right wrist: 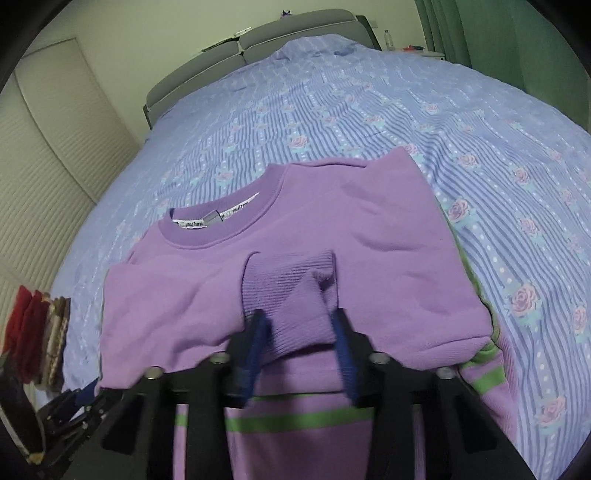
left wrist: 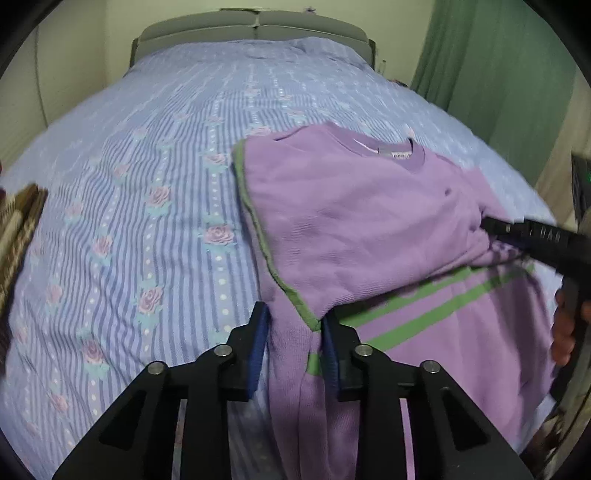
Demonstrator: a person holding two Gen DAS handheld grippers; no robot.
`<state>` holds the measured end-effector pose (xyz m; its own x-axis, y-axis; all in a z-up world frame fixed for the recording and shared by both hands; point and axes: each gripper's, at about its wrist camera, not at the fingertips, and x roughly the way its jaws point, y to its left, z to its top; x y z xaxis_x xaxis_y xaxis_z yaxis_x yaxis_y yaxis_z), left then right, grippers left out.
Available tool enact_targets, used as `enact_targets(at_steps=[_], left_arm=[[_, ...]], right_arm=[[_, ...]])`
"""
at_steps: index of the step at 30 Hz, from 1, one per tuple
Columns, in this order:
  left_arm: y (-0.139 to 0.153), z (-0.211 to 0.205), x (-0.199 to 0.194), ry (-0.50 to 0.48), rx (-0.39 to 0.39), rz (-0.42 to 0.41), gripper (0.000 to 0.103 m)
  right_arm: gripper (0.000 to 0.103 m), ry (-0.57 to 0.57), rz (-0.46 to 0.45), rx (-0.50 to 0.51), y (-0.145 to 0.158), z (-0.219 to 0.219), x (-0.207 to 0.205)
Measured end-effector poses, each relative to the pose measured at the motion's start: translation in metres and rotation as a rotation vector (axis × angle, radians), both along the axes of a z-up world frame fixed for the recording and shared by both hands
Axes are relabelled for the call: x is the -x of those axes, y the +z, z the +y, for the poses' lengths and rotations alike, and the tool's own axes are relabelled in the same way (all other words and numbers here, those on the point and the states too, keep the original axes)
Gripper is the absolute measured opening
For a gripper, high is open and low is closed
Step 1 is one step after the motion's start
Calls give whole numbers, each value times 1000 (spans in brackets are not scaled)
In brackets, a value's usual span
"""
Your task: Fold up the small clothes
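A small purple sweater (left wrist: pixel 354 221) with green stripes lies on the bed, collar toward the headboard, one side folded over. My left gripper (left wrist: pixel 295 325) has its jaws apart around a green-edged corner of the sweater near its hem. My right gripper (right wrist: pixel 301 325) is closed on the ribbed purple sleeve cuff (right wrist: pixel 295 291), held over the sweater's chest (right wrist: pixel 369 258). The right gripper also shows in the left wrist view (left wrist: pixel 491 225), pinching cloth at the right side.
The bed (left wrist: pixel 147 184) has a blue striped cover with pink roses and a grey headboard (left wrist: pixel 255 29). A pile of folded brown and red clothes (right wrist: pixel 40 332) lies at the left edge. Green curtains (left wrist: pixel 498 55) hang at the right.
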<state>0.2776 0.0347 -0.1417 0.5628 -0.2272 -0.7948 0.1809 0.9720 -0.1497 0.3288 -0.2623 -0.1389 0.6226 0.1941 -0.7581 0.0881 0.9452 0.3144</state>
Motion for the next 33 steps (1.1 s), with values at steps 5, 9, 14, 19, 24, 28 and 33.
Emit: enact_targets(at_steps=[5, 9, 14, 19, 24, 28, 33], left_arm=[[6, -4, 6, 22, -6, -13, 27], [5, -13, 9, 12, -11, -1, 28], [-1, -18, 4, 27, -27, 15, 28], [-2, -18, 1, 34, -39, 27, 35], [-3, -4, 4, 82, -33, 38, 45], [3, 6, 15, 105, -1, 49, 49], [28, 8, 59, 88, -16, 4, 54]], right_arm=[[16, 7, -85, 14, 16, 0, 16], [16, -6, -179, 80, 37, -5, 29], [16, 13, -130, 95, 26, -13, 14], [19, -3, -54, 94, -1, -16, 9], [42, -42, -53, 150, 9, -17, 18], [66, -74, -107, 241, 33, -17, 49], [68, -64, -142, 332, 51, -27, 103]])
